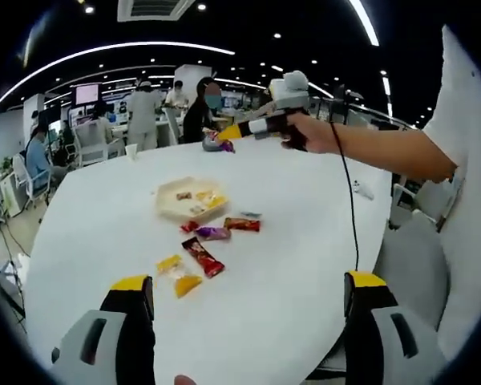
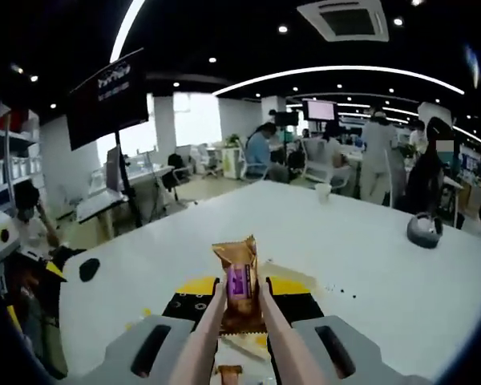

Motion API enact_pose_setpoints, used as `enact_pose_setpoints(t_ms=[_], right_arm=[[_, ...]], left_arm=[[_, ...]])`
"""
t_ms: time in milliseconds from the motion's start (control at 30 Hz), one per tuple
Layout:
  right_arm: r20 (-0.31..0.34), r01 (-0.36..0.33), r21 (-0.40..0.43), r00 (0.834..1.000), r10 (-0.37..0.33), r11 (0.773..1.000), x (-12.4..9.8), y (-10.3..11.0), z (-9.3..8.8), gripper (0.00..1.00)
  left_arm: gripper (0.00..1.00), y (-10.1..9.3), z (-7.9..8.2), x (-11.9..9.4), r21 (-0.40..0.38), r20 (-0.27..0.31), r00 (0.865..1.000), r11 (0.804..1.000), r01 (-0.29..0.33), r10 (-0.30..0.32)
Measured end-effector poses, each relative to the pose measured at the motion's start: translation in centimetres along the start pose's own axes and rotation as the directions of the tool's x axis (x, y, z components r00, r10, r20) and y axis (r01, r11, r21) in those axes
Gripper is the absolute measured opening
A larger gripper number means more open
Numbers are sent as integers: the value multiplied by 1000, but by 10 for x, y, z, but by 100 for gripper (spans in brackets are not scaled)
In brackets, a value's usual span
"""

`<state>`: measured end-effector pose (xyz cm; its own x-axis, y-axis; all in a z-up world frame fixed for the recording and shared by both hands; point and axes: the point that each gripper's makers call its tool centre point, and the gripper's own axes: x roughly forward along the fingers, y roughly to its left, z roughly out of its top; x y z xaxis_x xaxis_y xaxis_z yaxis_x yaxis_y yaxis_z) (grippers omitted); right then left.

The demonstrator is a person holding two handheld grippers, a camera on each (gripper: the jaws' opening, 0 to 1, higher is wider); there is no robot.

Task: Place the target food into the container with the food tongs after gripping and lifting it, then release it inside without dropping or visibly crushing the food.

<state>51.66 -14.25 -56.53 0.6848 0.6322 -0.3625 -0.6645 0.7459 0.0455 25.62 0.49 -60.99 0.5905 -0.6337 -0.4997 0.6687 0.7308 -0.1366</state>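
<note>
My right gripper (image 2: 242,301) is shut on pale food tongs (image 2: 212,325). The tongs pinch an orange snack packet with a purple label (image 2: 240,279), held up off the white table (image 2: 369,265). In the left gripper view that gripper (image 1: 234,132) is held by a hand over the table's far side, with the packet (image 1: 218,145) at its tip. The pale container (image 1: 191,200) sits mid-table with a few snacks in it. My left gripper (image 1: 248,285) hangs open and empty above the near part of the table.
Loose packets lie in front of the container: red (image 1: 242,224), purple (image 1: 213,233), dark red (image 1: 203,257) and yellow (image 1: 179,275). A grey round object (image 2: 423,230) and a paper cup (image 2: 324,192) stand farther out. People sit at desks behind. A chair (image 1: 409,257) is at the table's right edge.
</note>
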Motion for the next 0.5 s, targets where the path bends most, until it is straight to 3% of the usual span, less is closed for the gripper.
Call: enact_pose_setpoints(t_ms=[200,367,500], right_arm=[[-46,-26,-27,999,25,999,46,-12,0,21],[-73,-18,-51,997,14,999,68,-17,-1,21],[-86,-1,-47,996,-3,999,77,-21,-2,21]], left_arm=[[99,13,-9,7,-50,3,1000,998,-28,28],[99,23,-19,2,-63,-16,999,998,-31,30],[99,36,-19,-5,-67,-17,999,997,-44,43]])
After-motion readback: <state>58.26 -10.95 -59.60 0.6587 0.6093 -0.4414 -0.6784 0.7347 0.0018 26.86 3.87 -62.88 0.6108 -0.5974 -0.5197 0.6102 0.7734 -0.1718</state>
